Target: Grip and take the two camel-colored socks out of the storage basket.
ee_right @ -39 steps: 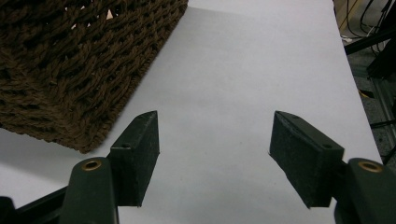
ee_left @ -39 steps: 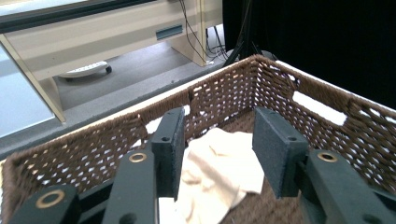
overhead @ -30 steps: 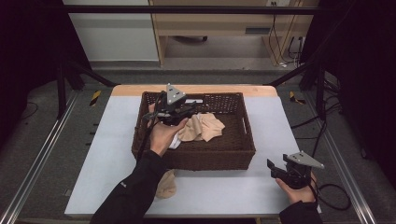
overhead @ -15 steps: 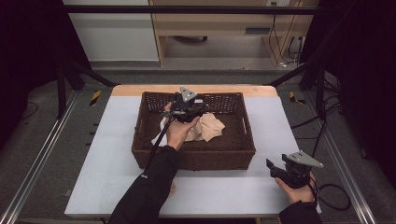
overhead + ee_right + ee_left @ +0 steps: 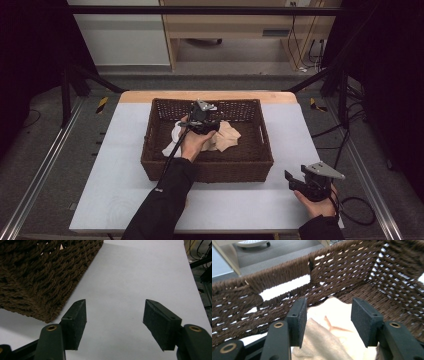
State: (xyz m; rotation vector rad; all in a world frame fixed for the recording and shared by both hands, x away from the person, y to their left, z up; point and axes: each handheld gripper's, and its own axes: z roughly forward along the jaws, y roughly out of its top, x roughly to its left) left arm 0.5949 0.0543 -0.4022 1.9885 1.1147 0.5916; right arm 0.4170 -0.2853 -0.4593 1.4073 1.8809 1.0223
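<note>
A brown wicker basket [image 5: 207,167] stands in the middle of the white table [image 5: 120,150]. Inside it lie a peach cloth [image 5: 227,137] and a white cloth [image 5: 174,136]. My left gripper [image 5: 201,113] hangs low in the basket near its far wall [image 5: 287,272]. Its jaws have just been opening and stand apart over a cream cloth [image 5: 334,315] and a tan cloth [image 5: 317,340], with neither pad pressing on them. My right gripper [image 5: 292,179] rests at the table's front right, open and empty [image 5: 115,307], beside the basket's corner [image 5: 37,270].
Bare white table surface [image 5: 140,270] stretches beyond the right gripper. Dark metal frame rails run along both sides of the table, and cables lie on the floor at the right. A wooden shelf unit stands behind the table.
The left gripper has moved right and down into the basket, over the cloths, and its jaws have opened wider. The right gripper has stayed put.
</note>
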